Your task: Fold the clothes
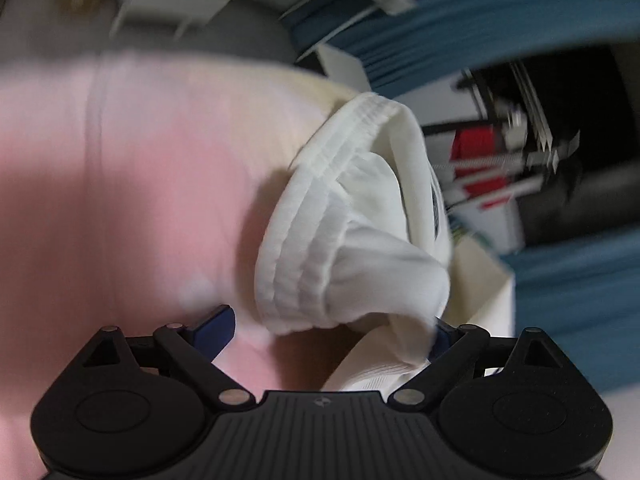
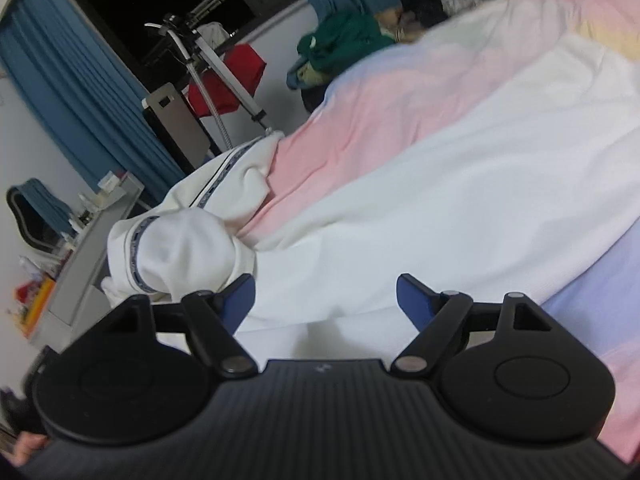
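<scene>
A white garment with an elastic waistband lies bunched on the pink part of a pastel bedsheet. My left gripper is open just below the bunch; the cloth drapes over its right blue fingertip, so I cannot tell whether it touches. In the right wrist view the same white garment spreads flat over the bedsheet, and its end with a patterned trim is bunched at the left. My right gripper is open and empty, with its fingers over the flat white cloth.
The bed's edge runs along the left of the right wrist view. Beyond it stand a clothes rack with a red item, blue curtains, a grey desk with clutter and a green pile.
</scene>
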`<action>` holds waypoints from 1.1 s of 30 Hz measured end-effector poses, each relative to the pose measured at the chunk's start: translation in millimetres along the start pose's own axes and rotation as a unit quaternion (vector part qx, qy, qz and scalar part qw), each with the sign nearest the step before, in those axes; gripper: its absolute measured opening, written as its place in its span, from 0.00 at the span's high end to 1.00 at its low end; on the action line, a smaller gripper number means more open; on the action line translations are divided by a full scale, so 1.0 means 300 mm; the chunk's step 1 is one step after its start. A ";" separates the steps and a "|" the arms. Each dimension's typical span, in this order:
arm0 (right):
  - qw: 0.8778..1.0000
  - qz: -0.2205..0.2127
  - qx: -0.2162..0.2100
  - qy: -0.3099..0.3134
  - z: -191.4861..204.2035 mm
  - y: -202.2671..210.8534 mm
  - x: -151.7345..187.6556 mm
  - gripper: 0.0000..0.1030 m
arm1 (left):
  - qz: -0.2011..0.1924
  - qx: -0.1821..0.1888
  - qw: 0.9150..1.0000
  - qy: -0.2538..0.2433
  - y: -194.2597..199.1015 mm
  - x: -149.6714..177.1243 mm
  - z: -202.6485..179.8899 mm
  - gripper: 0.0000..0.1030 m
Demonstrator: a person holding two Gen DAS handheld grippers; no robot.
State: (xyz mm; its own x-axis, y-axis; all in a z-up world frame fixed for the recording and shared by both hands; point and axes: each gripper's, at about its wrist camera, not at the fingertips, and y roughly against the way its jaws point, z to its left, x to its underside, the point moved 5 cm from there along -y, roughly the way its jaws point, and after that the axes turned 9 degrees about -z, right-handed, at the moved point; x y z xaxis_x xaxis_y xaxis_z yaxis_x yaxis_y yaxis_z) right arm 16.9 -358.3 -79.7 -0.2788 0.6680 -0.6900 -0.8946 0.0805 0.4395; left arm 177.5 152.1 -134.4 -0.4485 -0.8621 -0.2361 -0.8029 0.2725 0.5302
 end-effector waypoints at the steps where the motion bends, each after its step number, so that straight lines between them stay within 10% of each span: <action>1: 1.000 0.006 -0.005 -0.007 -0.002 -0.013 0.004 0.23 | 0.007 0.014 0.999 0.036 -0.011 -0.003 0.018 0.09; 10: 0.998 0.060 0.020 0.008 -0.013 -0.098 0.118 0.24 | 0.041 0.086 0.992 0.087 0.007 0.086 -0.034 0.06; 22: 0.985 0.059 0.068 0.146 0.020 -0.201 0.182 0.22 | -0.044 0.010 0.998 0.053 -0.107 -0.033 -0.001 0.19; 28: 0.977 0.052 0.079 0.191 0.041 -0.195 0.206 0.22 | -0.058 -0.033 0.997 0.026 -0.075 -0.084 0.028 0.84; 33: 0.978 0.058 0.078 0.183 0.044 -0.193 0.197 0.22 | -0.122 -0.033 0.984 -0.122 0.059 -0.105 -0.128 0.97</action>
State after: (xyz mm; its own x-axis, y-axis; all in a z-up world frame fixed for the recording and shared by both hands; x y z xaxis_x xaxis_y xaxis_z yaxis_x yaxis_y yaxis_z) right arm 56.8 -313.7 -138.4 -0.5068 0.3710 -0.7781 -0.7941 0.1505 0.5889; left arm 192.6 167.6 -86.5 -0.3330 -0.7681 -0.5470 -0.8744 0.0343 0.4841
